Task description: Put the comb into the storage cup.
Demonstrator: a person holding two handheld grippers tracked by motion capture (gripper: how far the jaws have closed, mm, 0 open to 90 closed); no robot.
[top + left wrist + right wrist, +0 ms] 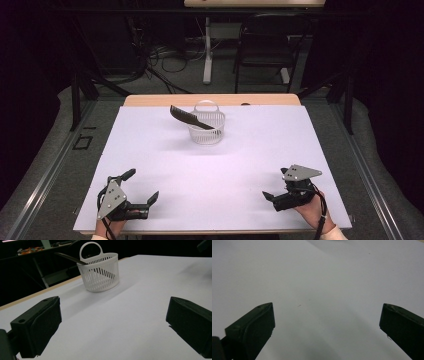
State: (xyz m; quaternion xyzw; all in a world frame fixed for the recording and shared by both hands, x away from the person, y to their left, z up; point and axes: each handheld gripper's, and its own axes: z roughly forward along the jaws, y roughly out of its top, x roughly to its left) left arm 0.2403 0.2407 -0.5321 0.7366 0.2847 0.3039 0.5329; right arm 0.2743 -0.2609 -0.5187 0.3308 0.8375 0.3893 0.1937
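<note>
1. Basket (206, 124): one small white plastic tub with a slotted, ribbed wall, a rounded outline and a single arched loop handle at its far rim. It stands upright on the white sheet (250, 150), at about 12 o'clock from the table's centre, near the far edge.
2. Comb (189, 118): one dark, long, flat comb with fine teeth. It leans tilted in the basket, its lower end inside and its upper end jutting over the rim toward 10 o'clock.
3. Table covering: one smooth, matte white sheet, rectangular, with a pale wooden edge (165, 100) exposed beyond its far side.
4. Left gripper (142, 187): black, blocky jaws under a grey three-cornered plate, at 7 o'clock on the sheet. The jaws stand wide apart and grasp nothing.
5. Right gripper (274, 184): same build, at 5 o'clock, well apart from the basket. Its jaws are likewise spread wide, with nothing between them.
6. View differences: the left gripper view shows the basket (98, 271) close enough to read its vertical slots, and the comb (71, 258) through them. The right gripper view shows bare sheet (317, 277) between two padded jaws. The high view adds a dark folding chair (267, 45) on the floor beyond.
</note>
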